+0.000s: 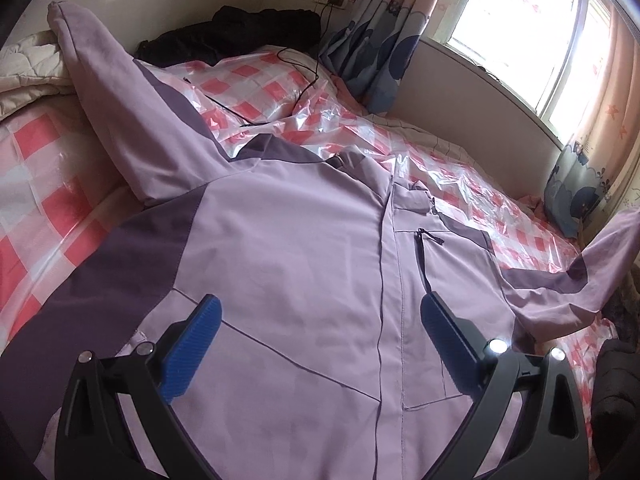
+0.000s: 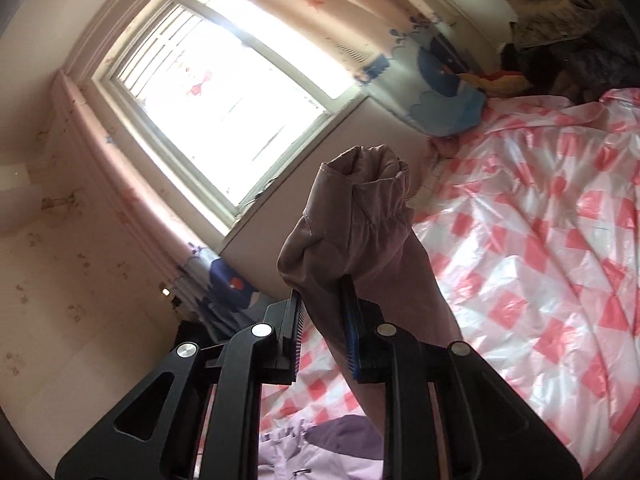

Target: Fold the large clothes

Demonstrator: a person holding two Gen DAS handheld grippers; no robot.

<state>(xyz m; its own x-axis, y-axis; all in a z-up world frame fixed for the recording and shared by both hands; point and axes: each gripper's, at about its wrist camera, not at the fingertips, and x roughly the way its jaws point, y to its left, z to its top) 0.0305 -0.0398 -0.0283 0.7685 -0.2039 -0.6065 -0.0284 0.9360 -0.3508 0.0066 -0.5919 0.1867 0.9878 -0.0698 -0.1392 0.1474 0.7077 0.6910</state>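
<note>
- Lilac jacket [image 1: 304, 240] spread face-up on the pink-check plastic sheet [image 1: 460, 168], zip seam running straight away from the left gripper [image 1: 320, 320].
- Left gripper hovering over the lower front of the jacket, blue pads [image 1: 192, 352] spread wide, 1 either side of the zip seam, nothing pinched between them.
- Right gripper [image 2: 322, 316] clamped tight on the jacket's sleeve cuff [image 2: 360, 200], elastic end bunched up above the pads, sleeve lifted clear of the sheet.
- From the jacket's zip seam: that raised sleeve [image 1: 600, 256] out to the window [image 1: 520, 20] side, the other sleeve [image 1: 104, 80] lying diagonally off to the far side, toward the cream quilt [image 1: 28, 72].
- Key relation: held sleeve's long axis pointing outward from the jacket body, so the fold likely wants it swept back across toward the zip seam.
- Right hand clearly the nearer one for that sweep; left better placed to pin the body down.
- Risk, by guess: slick sheet letting the whole jacket slide along with the sleeve.
</note>
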